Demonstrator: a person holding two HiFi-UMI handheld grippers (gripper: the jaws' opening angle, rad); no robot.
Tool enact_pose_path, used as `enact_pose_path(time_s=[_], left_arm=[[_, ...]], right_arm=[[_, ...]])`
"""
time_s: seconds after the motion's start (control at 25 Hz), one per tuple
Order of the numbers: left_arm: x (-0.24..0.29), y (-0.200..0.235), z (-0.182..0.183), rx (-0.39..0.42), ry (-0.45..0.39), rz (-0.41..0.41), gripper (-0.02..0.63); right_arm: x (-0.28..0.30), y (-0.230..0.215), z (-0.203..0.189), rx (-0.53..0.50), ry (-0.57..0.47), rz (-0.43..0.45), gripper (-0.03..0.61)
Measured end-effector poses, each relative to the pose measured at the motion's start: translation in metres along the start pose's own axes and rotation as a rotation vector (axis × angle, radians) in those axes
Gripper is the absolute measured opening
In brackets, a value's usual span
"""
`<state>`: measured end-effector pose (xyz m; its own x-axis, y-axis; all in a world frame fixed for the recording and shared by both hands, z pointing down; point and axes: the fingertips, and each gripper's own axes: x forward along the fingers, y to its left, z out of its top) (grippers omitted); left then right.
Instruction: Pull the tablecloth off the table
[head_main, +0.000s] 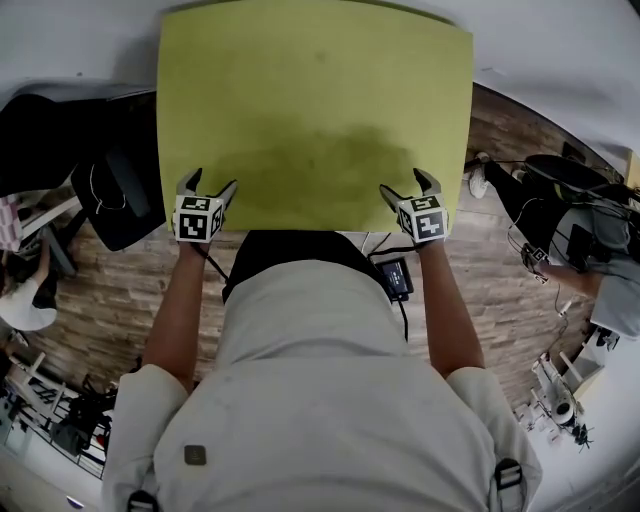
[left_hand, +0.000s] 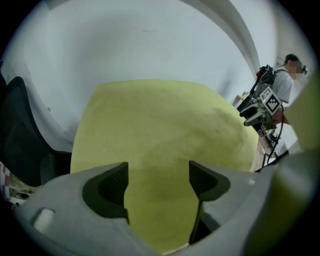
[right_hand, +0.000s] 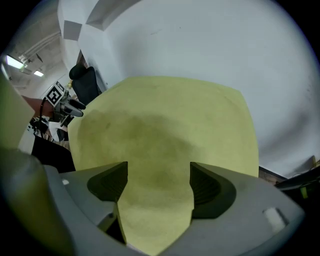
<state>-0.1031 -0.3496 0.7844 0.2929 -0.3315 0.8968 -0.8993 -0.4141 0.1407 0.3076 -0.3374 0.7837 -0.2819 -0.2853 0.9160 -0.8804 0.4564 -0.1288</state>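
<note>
A yellow-green tablecloth (head_main: 315, 110) covers the whole table top and lies flat. Both grippers hover over its near edge, pointing steeply down. My left gripper (head_main: 209, 185) is by the near left corner and my right gripper (head_main: 405, 186) by the near right corner. In the left gripper view the jaws (left_hand: 158, 172) stand wide open, with the cloth (left_hand: 160, 120) showing below them. The right gripper view shows the same: open jaws (right_hand: 157, 172) over the cloth (right_hand: 165, 115). No pad presses on the fabric. Each gripper view shows the other gripper at its edge.
A black office chair (head_main: 115, 190) stands left of the table. The floor (head_main: 110, 290) has a wood pattern; a small black device (head_main: 395, 275) with a cable lies near my feet. Stands and cables (head_main: 560, 175) crowd the right side. A white wall runs behind the table.
</note>
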Motion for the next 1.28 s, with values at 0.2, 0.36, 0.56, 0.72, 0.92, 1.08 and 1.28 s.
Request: enact_pose_path(time_s=[0.2, 0.36, 0.56, 0.72, 0.92, 1.08, 1.28], left_arm=[[0.015, 0.012, -0.02, 0.0, 0.073, 0.047, 0.41], [0.021, 0.014, -0.022, 0.003, 0.078, 0.063, 0.423], [0.021, 0.014, -0.021, -0.005, 0.074, 0.07, 0.415], [0.02, 0.009, -0.018, 0.003, 0.061, 0.061, 0.351], [0.024, 0.001, -0.007, 0.025, 0.043, 0.042, 0.216], [0.031, -0.008, 0.01, 0.045, 0.007, 0.02, 0.065], [0.039, -0.012, 0.021, 0.064, -0.008, 0.023, 0.009]], right_arm=[[0.017, -0.003, -0.015, 0.013, 0.073, -0.038, 0.413], [0.025, -0.005, -0.019, 0.004, 0.099, -0.067, 0.422], [0.025, -0.004, -0.018, 0.005, 0.103, -0.071, 0.417], [0.023, -0.005, -0.016, 0.027, 0.083, -0.071, 0.358], [0.025, 0.0, -0.006, -0.004, 0.072, -0.062, 0.237], [0.028, 0.005, 0.005, -0.03, 0.054, -0.032, 0.137], [0.037, 0.01, 0.019, -0.08, 0.055, -0.016, 0.023]])
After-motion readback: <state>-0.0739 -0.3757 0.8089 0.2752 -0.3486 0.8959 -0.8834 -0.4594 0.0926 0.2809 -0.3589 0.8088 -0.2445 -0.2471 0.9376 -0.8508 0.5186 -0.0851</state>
